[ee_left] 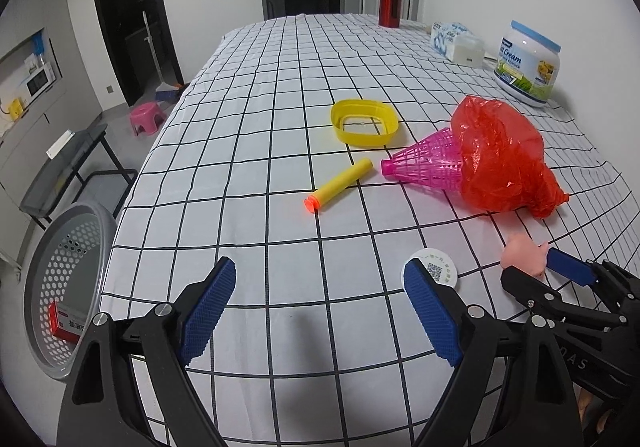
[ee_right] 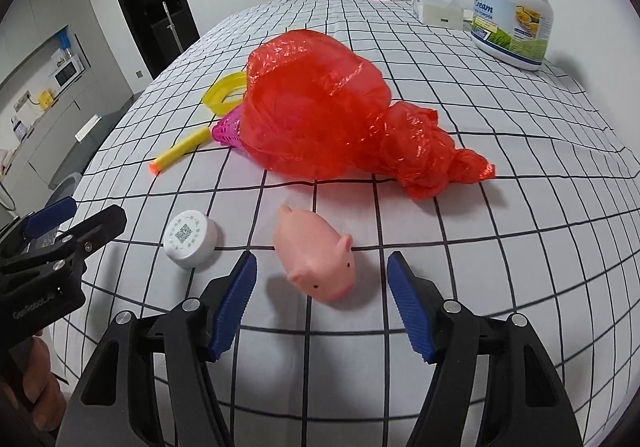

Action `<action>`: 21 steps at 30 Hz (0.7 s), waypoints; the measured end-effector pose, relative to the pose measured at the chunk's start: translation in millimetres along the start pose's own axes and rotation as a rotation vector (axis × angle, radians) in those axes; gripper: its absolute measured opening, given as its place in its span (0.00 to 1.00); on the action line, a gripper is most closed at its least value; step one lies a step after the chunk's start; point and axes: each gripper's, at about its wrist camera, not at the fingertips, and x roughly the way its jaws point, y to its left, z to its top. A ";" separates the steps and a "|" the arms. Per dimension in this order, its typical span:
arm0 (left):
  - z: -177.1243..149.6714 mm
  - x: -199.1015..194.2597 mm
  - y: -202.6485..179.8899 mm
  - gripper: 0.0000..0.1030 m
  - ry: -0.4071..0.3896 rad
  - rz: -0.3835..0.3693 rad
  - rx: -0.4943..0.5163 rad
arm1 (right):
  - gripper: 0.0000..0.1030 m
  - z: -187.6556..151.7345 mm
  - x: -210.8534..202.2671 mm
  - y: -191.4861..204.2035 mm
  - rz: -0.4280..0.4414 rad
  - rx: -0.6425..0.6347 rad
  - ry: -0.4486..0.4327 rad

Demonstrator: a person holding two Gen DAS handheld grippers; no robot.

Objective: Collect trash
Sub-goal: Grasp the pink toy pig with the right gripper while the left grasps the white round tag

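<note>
right gripper [ee_right: 322,301] fingers apart, straddling soft pink rubber pig toy [ee_right: 316,257] near counter's front edge | left gripper [ee_left: 320,311] fingers apart, empty, beside round white plastic cap [ee_left: 434,271] | risk: rounded pig squirts out on closing; grey perforated plastic basket [ee_left: 60,287] sits off counter's left edge, drop may miss

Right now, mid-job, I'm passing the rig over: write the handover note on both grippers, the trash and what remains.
Left gripper: jaws open, empty, low over the checked table, the white round cap by its right finger.
Right gripper: jaws open, empty, the pink pig toy lying between its fingers, not gripped.
On the table: red plastic bag over the pink shuttlecock, yellow foam dart, yellow frame-shaped lid.
Done: grey basket on the floor to the left holds a red box.
Left: everything listed above.
</note>
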 end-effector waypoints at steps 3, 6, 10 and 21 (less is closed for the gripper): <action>-0.2 1.4 -1.6 0.82 0.006 0.000 0.002 | 0.46 1.1 2.5 1.8 -0.009 -0.017 0.000; -1.3 1.7 -3.0 0.82 0.011 -0.003 0.005 | 0.37 2.5 2.9 2.8 0.008 -0.025 -0.002; -2.9 1.3 -7.2 0.82 0.015 -0.016 0.012 | 0.37 -0.1 -2.9 3.4 0.034 -0.019 -0.023; -10.1 6.1 -38.0 0.84 0.039 -0.075 0.064 | 0.37 -17.9 -34.0 -32.2 0.048 0.086 -0.074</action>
